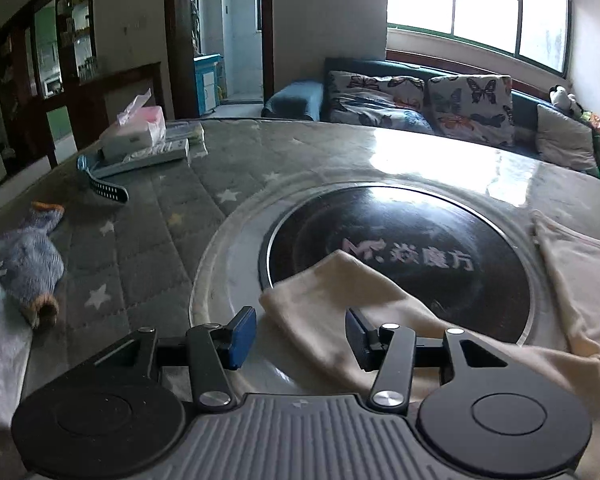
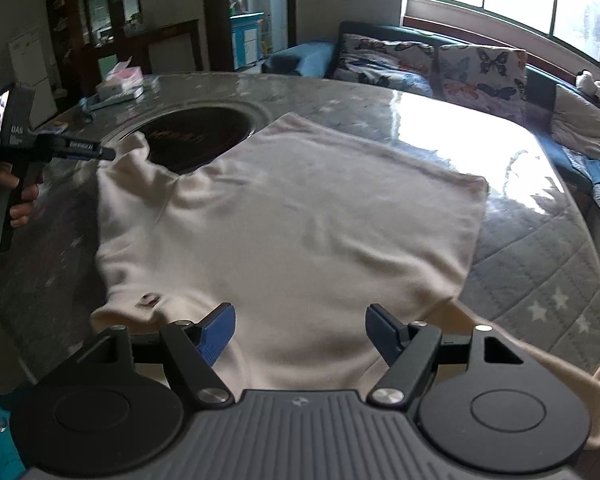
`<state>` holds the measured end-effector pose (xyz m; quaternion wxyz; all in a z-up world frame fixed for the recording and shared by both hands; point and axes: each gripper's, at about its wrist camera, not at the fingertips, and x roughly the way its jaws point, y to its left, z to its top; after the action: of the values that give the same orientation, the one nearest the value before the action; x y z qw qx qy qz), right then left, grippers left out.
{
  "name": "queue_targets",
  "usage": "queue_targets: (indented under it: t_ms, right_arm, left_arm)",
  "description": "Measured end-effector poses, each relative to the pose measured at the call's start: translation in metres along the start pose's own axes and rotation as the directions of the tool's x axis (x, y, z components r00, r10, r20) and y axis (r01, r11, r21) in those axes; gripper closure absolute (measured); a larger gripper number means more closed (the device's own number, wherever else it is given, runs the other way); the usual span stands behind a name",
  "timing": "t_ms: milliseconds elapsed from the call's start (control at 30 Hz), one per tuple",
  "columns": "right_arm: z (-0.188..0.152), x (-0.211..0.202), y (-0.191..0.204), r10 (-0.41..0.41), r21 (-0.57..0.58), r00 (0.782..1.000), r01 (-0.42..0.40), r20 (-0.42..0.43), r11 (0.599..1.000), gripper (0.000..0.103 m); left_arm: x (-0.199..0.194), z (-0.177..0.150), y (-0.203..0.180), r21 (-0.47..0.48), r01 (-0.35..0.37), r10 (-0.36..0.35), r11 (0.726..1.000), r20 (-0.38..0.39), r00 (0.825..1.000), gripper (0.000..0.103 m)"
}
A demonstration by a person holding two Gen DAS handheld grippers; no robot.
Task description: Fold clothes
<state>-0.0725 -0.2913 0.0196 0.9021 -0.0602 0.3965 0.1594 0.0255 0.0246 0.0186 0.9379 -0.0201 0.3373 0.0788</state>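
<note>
You are working over a cream shirt [image 2: 284, 216] that is lying mostly flat on the desk [image 2: 540, 216], its body spreading away from you and one sleeve [image 1: 340, 292] reaching onto the dark round hotplate [image 1: 400, 248] set into the desk. Your left claw [image 1: 300, 334] is hovering with its jaws apart, the sleeve end lying between and just beyond the blue pads [image 1: 242, 332], not gripped. Your right claw [image 2: 300, 334] is also standing wide apart, sitting over the near edge of the shirt and holding nothing. Risk, as a judgement: if you are closing the left claw from here, you may be pinching only the top layer of the sleeve, so the fold would be dragging crooked; the glossy cover looks slippery, so the whole shirt could be sliding instead of folding. The near hem is hiding under both claw bodies, and the right sleeve [image 2: 540, 356] is running off at the lower right, blurred. A small dark mark [image 2: 149, 301] near the collar is too small to identify. A sock [image 1: 32, 264] is lying well apart at the left.
</note>
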Motion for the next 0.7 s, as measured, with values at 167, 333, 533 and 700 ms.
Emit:
queue_targets:
  t_ms: [167, 333, 533, 700]
  right_arm:
    - [0.017, 0.005, -0.017, -0.022, 0.028, 1.0, 0.021, 0.017, 0.999, 0.03]
    - [0.037, 0.015, -0.036, -0.041, 0.059, 0.999, 0.039, 0.031, 0.998, 0.031]
    - [0.056, 0.037, -0.066, -0.09, 0.116, 0.996, 0.086, 0.03, 0.99, 0.036]
    - [0.067, 0.063, -0.097, -0.151, 0.189, 0.988, 0.146, 0.011, 0.971, 0.038]
  left_arm:
    - [0.015, 0.009, -0.001, 0.027, 0.008, -0.008, 1.0, -0.004, 1.0, 0.051]
    - [0.02, 0.009, -0.011, 0.121, 0.036, -0.038, 0.992, 0.016, 0.999, 0.076]
    - [0.019, 0.005, -0.016, 0.163, -0.039, 0.031, 0.986, 0.05, 0.998, 0.097]
    - [0.009, -0.001, -0.005, 0.1, -0.103, 0.097, 0.99, 0.068, 0.993, 0.097]
